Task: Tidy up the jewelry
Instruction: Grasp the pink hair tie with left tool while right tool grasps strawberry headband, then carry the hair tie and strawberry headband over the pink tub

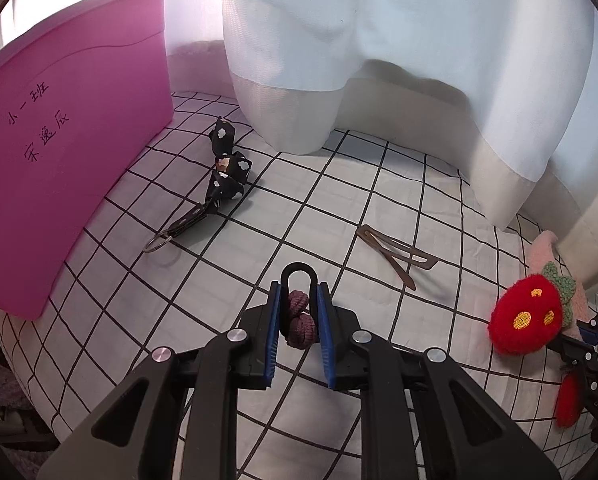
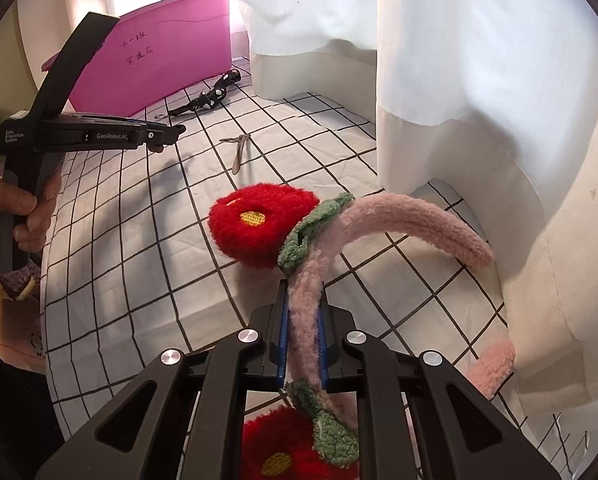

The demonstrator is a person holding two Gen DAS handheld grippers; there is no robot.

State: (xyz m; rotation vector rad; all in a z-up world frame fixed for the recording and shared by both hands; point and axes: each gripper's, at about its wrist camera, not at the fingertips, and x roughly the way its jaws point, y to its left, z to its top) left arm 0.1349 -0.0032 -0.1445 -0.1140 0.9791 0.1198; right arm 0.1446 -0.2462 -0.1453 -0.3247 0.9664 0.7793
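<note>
Landmark: pink bin (image 1: 71, 128), standing on the grid-patterned sheet (image 1: 319, 208); all places below are given relative to it.
Left claw (image 1: 297, 322): clenched on a purple knotted hair tie (image 1: 297, 312); its black loop projects past the fingertips. The claw is held in front of the pink bin and a little to its right, above the sheet.
Right claw (image 2: 303, 344): clenched on the pink fuzzy headband (image 2: 379, 216), gripping the band just below a green leaf; the red strawberry ornament (image 2: 259, 224) points toward the bin. This claw is well apart from the pink bin, near the white curtain (image 2: 459, 100).
Items left on sheet: black bow keychain (image 1: 225, 168) with metal ring, just beside the bin's front wall; brown hair clip (image 1: 395, 252), farther from the bin, between it and the headband.
Bin contents: not visible in either view.
Progress (judgement): early to middle. Two items are in hand but not yet deposited; two more lie loose. Whether anything is already stored cannot be told.
Remaining (judgement): carry both held items to the bin, presumably the container, then collect keychain and clip.
Writing, bin wall: handwritten Chinese characters in two lines; first reads roughly "小一班", second unclear.
Writing, left claw body: "GenRobot.AI" and "Data Acquisition System".
</note>
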